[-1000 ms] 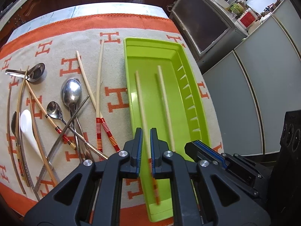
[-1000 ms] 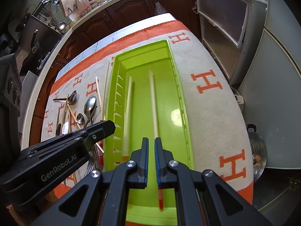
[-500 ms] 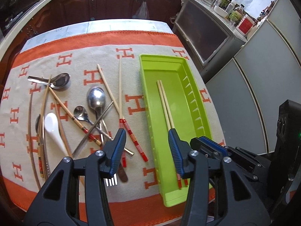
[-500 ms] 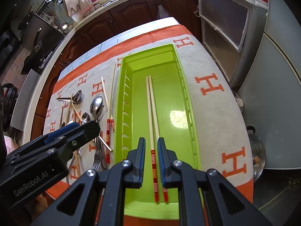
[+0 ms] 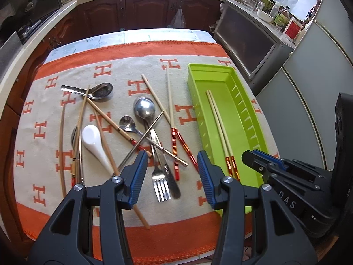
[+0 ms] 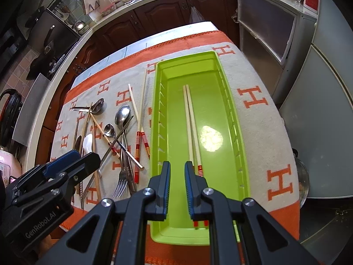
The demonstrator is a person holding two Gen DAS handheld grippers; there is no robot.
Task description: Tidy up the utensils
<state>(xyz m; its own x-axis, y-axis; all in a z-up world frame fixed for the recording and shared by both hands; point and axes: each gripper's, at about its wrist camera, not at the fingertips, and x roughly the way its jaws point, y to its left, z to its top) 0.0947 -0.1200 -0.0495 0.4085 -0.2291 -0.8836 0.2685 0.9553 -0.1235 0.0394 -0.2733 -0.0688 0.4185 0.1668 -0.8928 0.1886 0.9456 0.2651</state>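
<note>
A lime green tray (image 5: 247,110) (image 6: 233,119) lies on the right of an orange and beige cloth. Inside it rest two pale chopsticks with red-striped ends (image 5: 218,128) (image 6: 190,123), side by side. A second red-striped pair (image 5: 171,110) (image 6: 139,119) lies just left of the tray. Further left sits a heap of metal spoons (image 5: 144,110), a fork (image 5: 161,183) (image 6: 120,185), a white ceramic spoon (image 5: 93,141) and wooden chopsticks (image 5: 114,125). My left gripper (image 5: 171,174) hangs wide open above the fork. My right gripper (image 6: 177,187) is open with a narrow gap over the tray's near end, holding nothing.
The cloth-covered table (image 5: 132,50) ends close behind the tray, with dark wooden cabinets (image 5: 143,11) beyond. A grey cabinet (image 5: 249,39) and pale appliance fronts (image 6: 326,101) stand to the right. A pot lid (image 6: 302,176) lies low beside the table's right edge.
Both grippers let go of the chopsticks, which now lie together in the tray. Both have since drawn back and risen. The left opened wide; the right opened slightly.
</note>
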